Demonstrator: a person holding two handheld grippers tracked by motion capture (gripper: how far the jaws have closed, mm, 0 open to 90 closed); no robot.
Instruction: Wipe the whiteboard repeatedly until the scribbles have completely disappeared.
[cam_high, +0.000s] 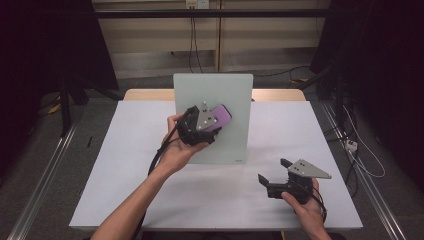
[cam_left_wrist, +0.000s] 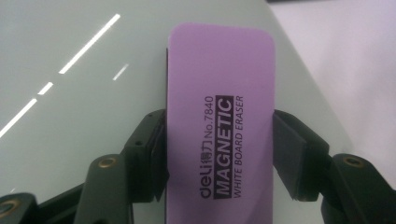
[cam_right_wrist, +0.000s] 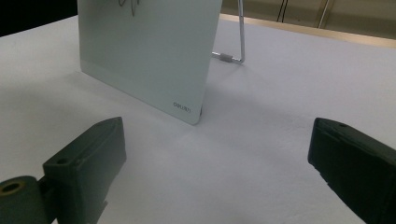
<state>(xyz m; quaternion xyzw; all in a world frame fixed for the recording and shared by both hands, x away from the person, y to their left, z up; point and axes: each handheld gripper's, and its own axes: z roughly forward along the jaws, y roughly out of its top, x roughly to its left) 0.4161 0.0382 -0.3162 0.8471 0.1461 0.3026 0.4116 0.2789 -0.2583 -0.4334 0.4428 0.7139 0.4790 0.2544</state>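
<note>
Left gripper (cam_high: 212, 120) clamped on purple eraser (cam_left_wrist: 219, 121), pressed flat against whiteboard (cam_high: 235, 100) at table centre. Right gripper (cam_high: 274, 172) at 4 o'clock from board, jaws wide apart, holding nothing.

The high view looks forward and down over the whole table (cam_high: 150, 200). The left gripper view sits very close to the whiteboard (cam_left_wrist: 70, 130), probably facing its front. The right gripper view looks low across the table, sharing that whiteboard (cam_right_wrist: 149, 56).
</note>
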